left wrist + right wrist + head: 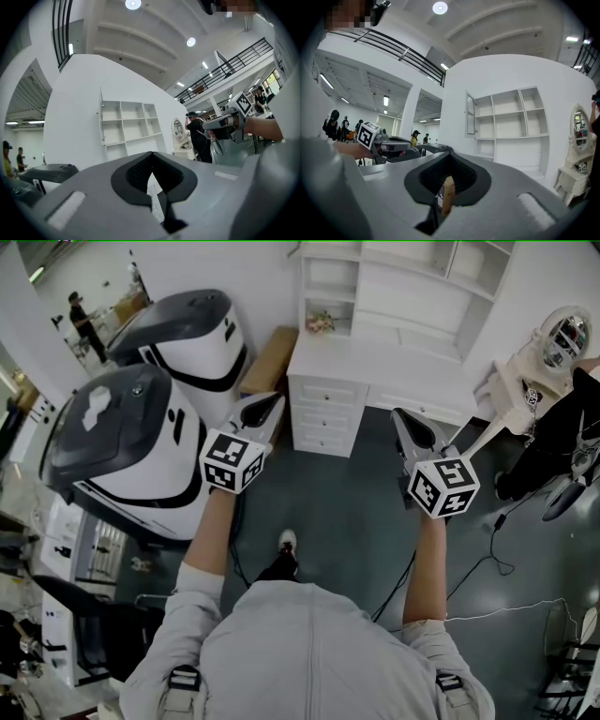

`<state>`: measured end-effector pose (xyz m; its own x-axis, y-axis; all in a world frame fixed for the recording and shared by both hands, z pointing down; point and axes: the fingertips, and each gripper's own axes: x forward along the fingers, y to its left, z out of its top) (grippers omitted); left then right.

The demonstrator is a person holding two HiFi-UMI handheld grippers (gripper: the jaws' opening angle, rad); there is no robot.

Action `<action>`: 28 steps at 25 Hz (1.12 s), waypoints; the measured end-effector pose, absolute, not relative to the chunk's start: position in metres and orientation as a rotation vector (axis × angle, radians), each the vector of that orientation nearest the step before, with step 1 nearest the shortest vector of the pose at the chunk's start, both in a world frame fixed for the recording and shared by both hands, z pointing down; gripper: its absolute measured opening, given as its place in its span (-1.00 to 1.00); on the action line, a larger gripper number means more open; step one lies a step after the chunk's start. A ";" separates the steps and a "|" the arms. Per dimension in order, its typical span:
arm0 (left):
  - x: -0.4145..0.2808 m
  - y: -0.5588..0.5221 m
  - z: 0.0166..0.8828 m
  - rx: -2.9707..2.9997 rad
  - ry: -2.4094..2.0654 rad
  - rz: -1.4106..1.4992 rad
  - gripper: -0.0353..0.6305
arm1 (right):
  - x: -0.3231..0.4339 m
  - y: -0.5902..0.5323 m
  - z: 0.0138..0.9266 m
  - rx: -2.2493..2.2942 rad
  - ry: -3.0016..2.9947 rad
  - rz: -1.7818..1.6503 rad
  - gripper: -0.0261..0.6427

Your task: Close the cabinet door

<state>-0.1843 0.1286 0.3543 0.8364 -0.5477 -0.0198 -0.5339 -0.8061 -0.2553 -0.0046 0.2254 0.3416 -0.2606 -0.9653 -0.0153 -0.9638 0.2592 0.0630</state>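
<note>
Left gripper (272, 401) and right gripper (401, 418): jaws together on both, nothing held, each pointing level toward the white cabinet (412, 306). Each gripper's cube (232, 463) bears black-and-white square markers. The cabinet door (471, 112), at the upper left compartment, stands open, well apart from both grippers. One open shelf holds a small flower bunch (320, 322). Three drawers (323, 418) are shut. A cardboard box (270, 360) stands just beside the cabinet's left side.

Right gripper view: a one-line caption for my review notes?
Right gripper, jaws together, faces the white shelf cabinet whose narrow door stands open.
</note>
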 end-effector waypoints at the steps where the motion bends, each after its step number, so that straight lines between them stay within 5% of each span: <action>1: -0.181 0.123 0.356 -2.760 0.829 -0.088 -0.84 | -0.002 0.220 0.343 1.896 -2.473 -0.092 -0.92; 28: -0.140 -0.228 0.322 -2.755 0.850 -0.043 -0.84 | 0.028 -0.126 0.299 1.885 -2.483 -0.159 -0.92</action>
